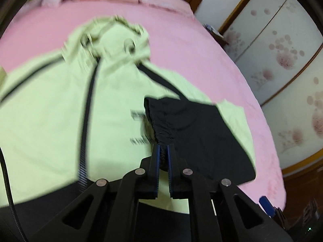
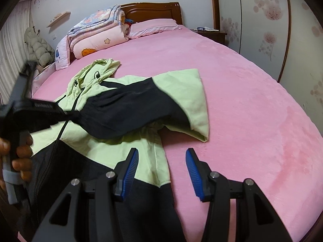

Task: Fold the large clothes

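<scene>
The pale green and black zip-up hooded jacket [image 2: 113, 109] lies spread on the pink bed [image 2: 232, 92] — folding barely begun. The left gripper [image 1: 163, 150] has its jaws clamped on the black sleeve cuff [image 1: 161, 129], drawn toward nine o'clock across the body. The right gripper [image 2: 162, 158] hovers half-open, empty, over the hem; the other sleeve and the body fold remain.

We see a matt, crinkled cloth jacket [image 2: 125, 109] on a soft, fleecy sheet [image 2: 242, 92]; glossy wooden headboard [image 2: 153, 11]
</scene>
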`<state>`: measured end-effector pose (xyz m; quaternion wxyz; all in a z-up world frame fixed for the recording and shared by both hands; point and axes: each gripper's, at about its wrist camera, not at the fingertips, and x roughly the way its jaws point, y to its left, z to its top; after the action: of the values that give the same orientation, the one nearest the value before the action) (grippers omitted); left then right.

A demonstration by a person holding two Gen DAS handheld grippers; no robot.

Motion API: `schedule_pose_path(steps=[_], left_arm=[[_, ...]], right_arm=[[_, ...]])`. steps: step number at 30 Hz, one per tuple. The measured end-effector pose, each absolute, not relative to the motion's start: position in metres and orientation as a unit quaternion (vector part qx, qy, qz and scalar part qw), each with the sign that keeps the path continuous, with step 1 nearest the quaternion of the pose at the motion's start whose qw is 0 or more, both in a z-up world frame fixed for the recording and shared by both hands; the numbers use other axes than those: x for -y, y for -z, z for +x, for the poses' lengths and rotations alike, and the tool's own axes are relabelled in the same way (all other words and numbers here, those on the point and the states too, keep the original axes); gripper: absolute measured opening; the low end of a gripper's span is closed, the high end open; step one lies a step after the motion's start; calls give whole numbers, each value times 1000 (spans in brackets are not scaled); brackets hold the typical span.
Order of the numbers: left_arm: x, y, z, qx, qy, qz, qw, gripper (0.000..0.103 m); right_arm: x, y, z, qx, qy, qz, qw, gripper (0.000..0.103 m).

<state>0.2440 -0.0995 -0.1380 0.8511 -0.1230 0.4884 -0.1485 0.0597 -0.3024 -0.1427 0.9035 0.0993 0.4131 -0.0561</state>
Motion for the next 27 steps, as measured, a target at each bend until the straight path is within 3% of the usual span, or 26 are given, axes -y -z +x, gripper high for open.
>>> schedule_pose_path(steps=[7,16,23,27], left_arm=[[75,97,242,-446,109,-61,886,3],[22,94,253,-418,16,-6,908,0],[-23,131,265,-485,67,-93,867,0],[-15,155,280,-530,112,-113,833,7]], right_arm=[[296,147,69,-423,50,90,900,49],[301,167,96,-452,43,96,886,49],[309,172,109,-464,42,101,879,49],[308,175,107,-469,42,95,877,49]])
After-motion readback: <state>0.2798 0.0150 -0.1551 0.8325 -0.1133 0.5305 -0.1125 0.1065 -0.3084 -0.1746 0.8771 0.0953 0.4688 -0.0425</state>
